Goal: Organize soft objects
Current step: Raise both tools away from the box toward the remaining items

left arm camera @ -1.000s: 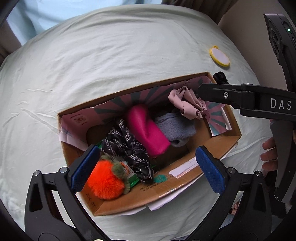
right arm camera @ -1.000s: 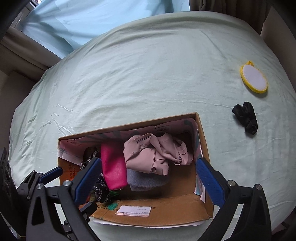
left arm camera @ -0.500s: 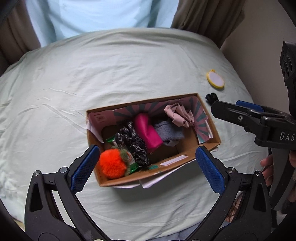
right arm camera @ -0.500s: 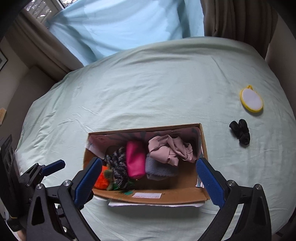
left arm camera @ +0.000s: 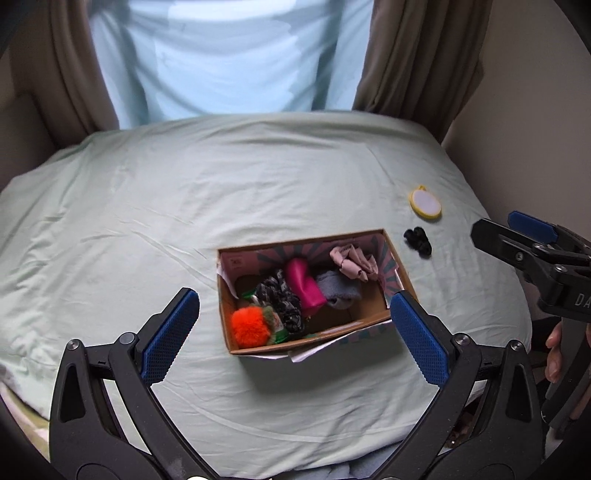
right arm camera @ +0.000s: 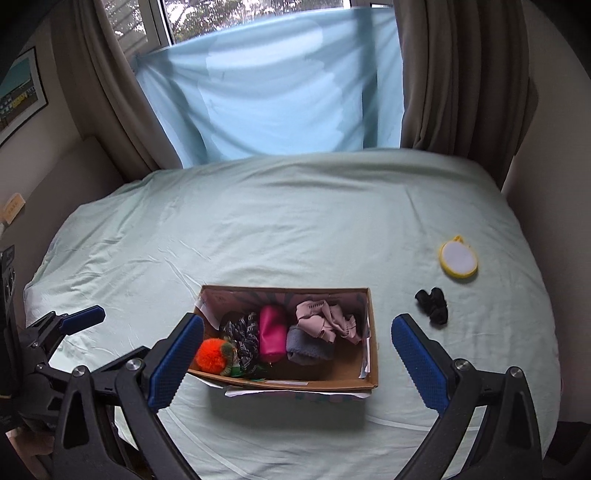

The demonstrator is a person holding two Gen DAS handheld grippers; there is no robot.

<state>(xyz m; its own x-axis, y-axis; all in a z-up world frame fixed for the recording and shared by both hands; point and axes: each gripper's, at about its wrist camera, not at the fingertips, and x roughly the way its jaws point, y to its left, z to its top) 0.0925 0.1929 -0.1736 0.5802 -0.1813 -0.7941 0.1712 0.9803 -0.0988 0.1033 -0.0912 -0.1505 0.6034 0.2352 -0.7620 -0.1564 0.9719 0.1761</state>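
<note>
Right wrist alone shows a window (right arm camera: 236, 18) above the bed (right arm camera: 295, 229).

Cardboard box (right arm camera: 364, 384) of soft items, black sock (right arm camera: 432, 305) beside

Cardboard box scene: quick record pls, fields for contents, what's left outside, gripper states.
surface: bed sheet
container: cardboard box, open top
in box: orange pom-pom, patterned dark fabric, pink pouch, grey cloth, pale pink garment
outside box: black socks, yellow-rimmed round item, both to its right
left gripper: open, empty
right gripper: open, empty
</note>
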